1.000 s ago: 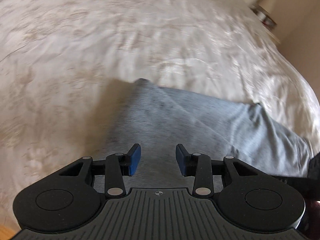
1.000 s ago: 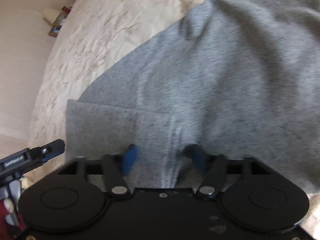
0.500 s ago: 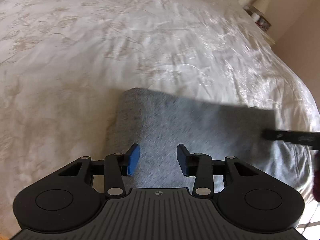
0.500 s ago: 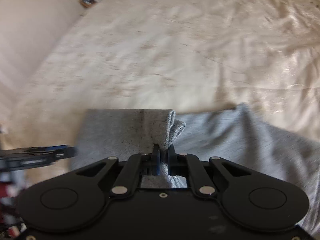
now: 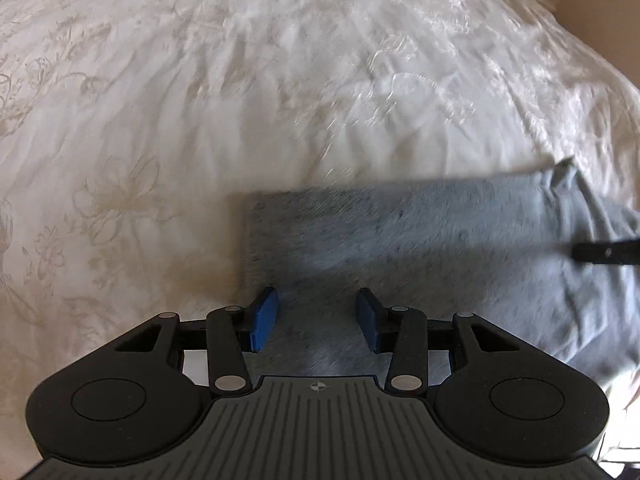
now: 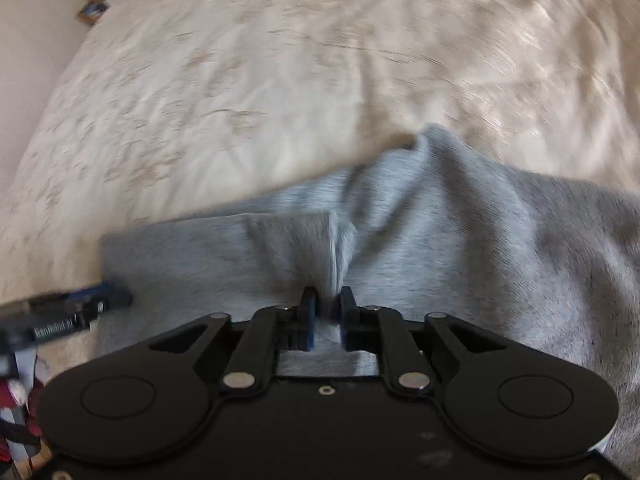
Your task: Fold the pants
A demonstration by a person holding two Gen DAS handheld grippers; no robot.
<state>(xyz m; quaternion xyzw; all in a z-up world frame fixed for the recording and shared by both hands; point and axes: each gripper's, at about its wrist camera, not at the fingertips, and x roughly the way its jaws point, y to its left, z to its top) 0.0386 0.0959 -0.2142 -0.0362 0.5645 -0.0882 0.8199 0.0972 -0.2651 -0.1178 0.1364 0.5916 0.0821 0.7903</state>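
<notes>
Jaws of both downward-tilted grippers parted: left gripper [image 5: 318, 317] empty, right gripper [image 6: 327, 316] just loosening around pants [image 6: 460, 240] fold.

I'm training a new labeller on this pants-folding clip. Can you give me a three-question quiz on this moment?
1. What do the pants lie on?
2. True or false: the left gripper grips cloth.
3. What stands between the right gripper's jaws? A) bedspread B) a pinch of grey cloth C) nothing

Key
1. A pale flowered bedspread.
2. False: its jaws stand apart over the pants.
3. B; the jaws have just been opening, and whether the pads still press is unclear.
</notes>
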